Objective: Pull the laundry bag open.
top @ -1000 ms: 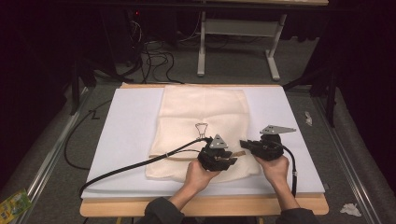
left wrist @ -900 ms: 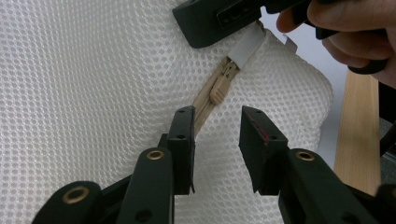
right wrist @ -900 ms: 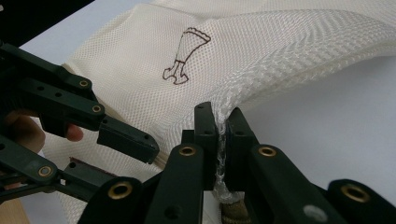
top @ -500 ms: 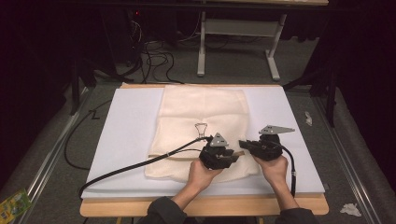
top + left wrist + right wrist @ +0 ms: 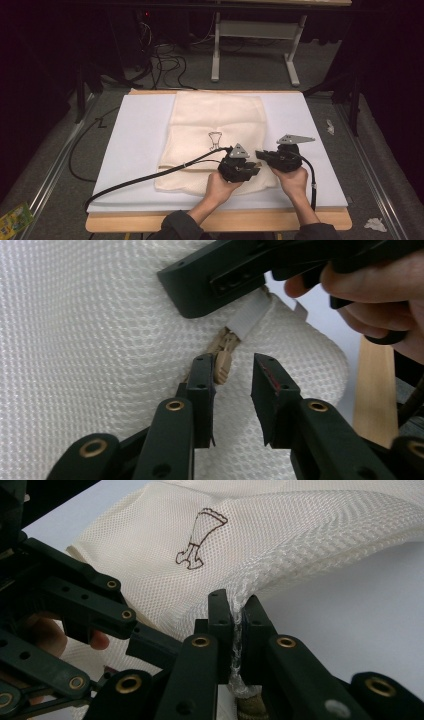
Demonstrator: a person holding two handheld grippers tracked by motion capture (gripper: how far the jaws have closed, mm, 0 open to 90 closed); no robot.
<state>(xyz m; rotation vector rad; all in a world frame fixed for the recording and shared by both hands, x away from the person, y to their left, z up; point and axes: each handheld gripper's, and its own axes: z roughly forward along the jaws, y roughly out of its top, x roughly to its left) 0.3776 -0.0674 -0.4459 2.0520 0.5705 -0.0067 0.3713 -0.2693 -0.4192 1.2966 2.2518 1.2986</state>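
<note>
A cream mesh bag (image 5: 215, 117) with a small brown drawing (image 5: 200, 537) lies flat on the white sheet (image 5: 140, 135). At its near edge my right gripper (image 5: 236, 605) is shut on a bunched fold of the mesh, lifting it slightly. My left gripper (image 5: 234, 371) points at the bag's tan zipper pull (image 5: 222, 365). Its jaws have just been closing; the pull rests against one jaw, with a gap to the other. In the high view the left gripper (image 5: 251, 168) and the right gripper (image 5: 261, 154) meet tip to tip.
The wooden table edge (image 5: 150, 222) runs along the front under the sheet. The left gripper's black cable (image 5: 150, 175) trails left across the sheet. A table frame (image 5: 255, 30) and cables lie on the floor beyond. Crumpled paper (image 5: 375, 224) lies at right.
</note>
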